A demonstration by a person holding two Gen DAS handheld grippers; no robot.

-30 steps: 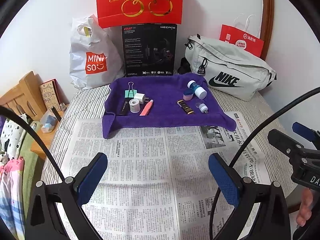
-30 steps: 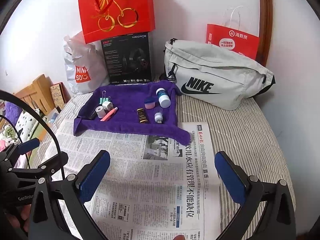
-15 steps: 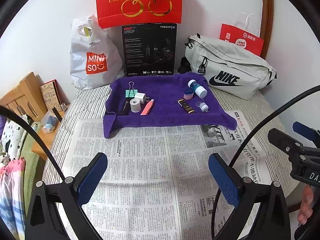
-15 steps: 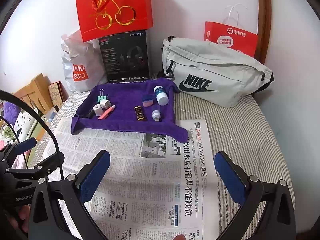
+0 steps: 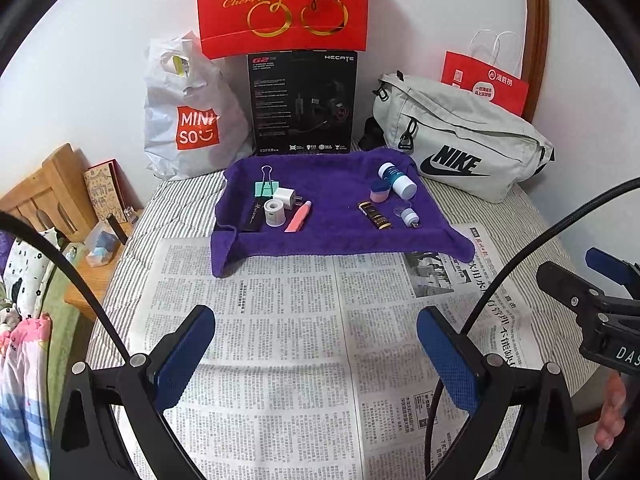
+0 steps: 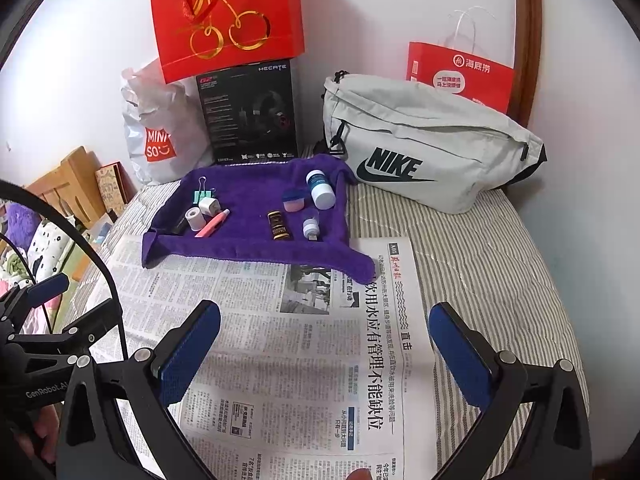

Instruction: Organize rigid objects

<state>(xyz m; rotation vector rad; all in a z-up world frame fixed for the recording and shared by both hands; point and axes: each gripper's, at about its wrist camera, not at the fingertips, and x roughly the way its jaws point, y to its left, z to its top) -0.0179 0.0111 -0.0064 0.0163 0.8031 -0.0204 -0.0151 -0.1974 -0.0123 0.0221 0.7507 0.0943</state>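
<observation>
A purple towel (image 5: 332,236) (image 6: 248,248) lies at the far end of the newspaper. On it lie a green binder clip (image 5: 265,186), a white plug (image 5: 286,197), a white tape roll (image 5: 274,212), a pink pen (image 5: 298,217), a black-gold tube (image 5: 375,215) (image 6: 279,225), a white-blue bottle (image 5: 397,180) (image 6: 320,189), a pink cap (image 5: 379,193) and a small white vial (image 5: 409,216). My left gripper (image 5: 316,354) is open and empty above the newspaper, well short of the towel. My right gripper (image 6: 325,350) is open and empty, likewise short of it.
The newspaper (image 5: 288,332) covers a striped bed. At the back stand a MINISO bag (image 5: 188,120), a black box (image 5: 302,106), a red gift bag (image 5: 282,4) and a grey Nike bag (image 5: 460,140). A wooden nightstand (image 5: 44,196) is at the left.
Both grippers have drifted slightly; the scene sits a touch differently in each view. Both stay open and empty. The things on the towel have not moved.
</observation>
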